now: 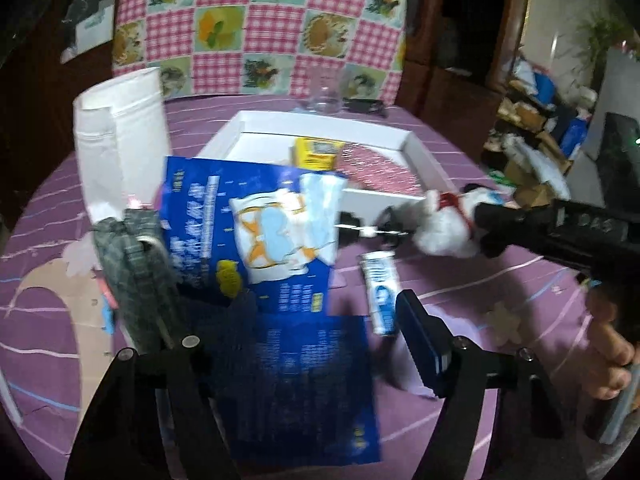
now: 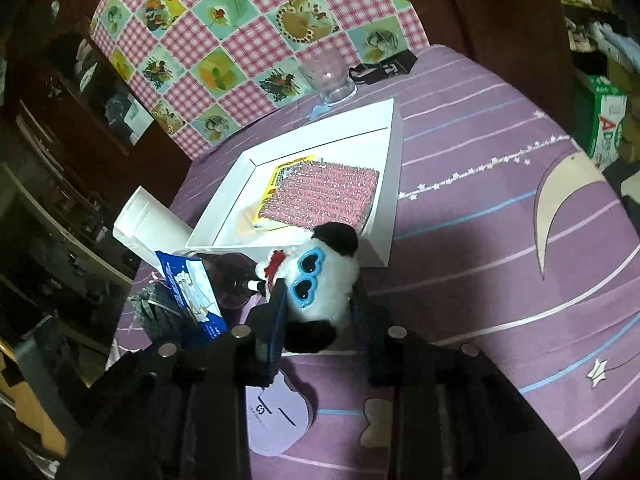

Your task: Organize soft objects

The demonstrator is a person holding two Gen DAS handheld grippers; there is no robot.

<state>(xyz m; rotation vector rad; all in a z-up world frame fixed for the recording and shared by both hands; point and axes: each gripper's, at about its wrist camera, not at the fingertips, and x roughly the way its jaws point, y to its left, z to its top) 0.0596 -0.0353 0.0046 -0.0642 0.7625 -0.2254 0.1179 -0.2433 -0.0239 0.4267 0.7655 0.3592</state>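
While a purple cloth with pale stripes, stars and a crescent moon covers the tabletop (image 2: 500,184), a pink-checked sheet (image 1: 260,24) with fruit and flower squares hangs behind its far edge. Dark wooden furniture fills the dim room on the left, and a cluttered heap of boxes and bags (image 1: 536,136) sits off to the right.

A white tray (image 2: 394,184) lies toward the far edge, holding a pink sparkly pad (image 2: 328,196) over a yellow packet (image 2: 280,172). A clear glass (image 2: 328,80) stands just beyond it.

The right gripper (image 2: 320,312) is clenched on a plush panda (image 2: 324,280) wearing blue heart glasses, held just at the tray's near wall.

The left gripper (image 1: 288,320) has a blue packet (image 1: 256,232) standing between its jaws; whether the pads press on it I cannot tell, since the left pad is hidden behind a grey checked fabric pouch (image 1: 136,272). A white paper bag (image 1: 120,140) stands near the left edge, and a small white tube (image 1: 380,292) lies on the cloth beside the blue packet.
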